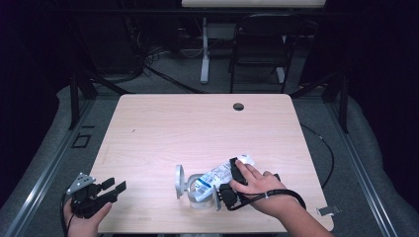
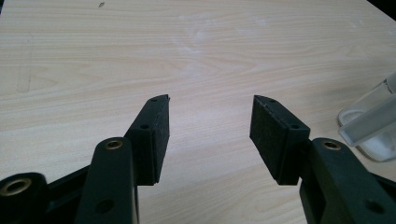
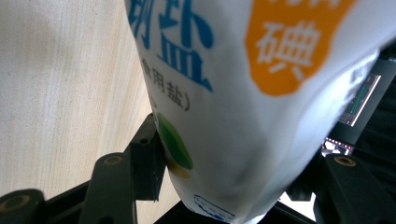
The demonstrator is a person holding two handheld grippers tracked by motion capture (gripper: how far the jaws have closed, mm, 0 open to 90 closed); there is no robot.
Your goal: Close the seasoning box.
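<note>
High view shows the wooden table point(image 1: 163, 128), the largest thing here, with the work gathered near its front edge. On it the right gripper point(image 1: 236, 174) holds a white salt bag point(image 1: 217, 175), tilted with one end over a clear round container point(image 1: 200, 193) whose hinged lid point(image 1: 179, 181) stands open at its left. In the right gripper view the salt bag point(image 3: 243, 107) sits between the jaws, both pads pressed against its bulging sides, so the jaws stand wide but gripping. The step in hand looks like pouring salt into the container; whether the bag is cut open, and whether any salt lies inside the container, I cannot tell.

The left gripper point(image 1: 109, 188) rests well apart at the table's front left corner, jaws parted with nothing between them; its own view shows bare wood between the pads point(image 2: 156, 135) and the container point(image 2: 373, 126) at the right edge.

The next move probably calls for a steeper tilt of the bag with its mouth kept over the opening, and perhaps the left gripper steadying the container, since a light tub could slide or tip.
</note>
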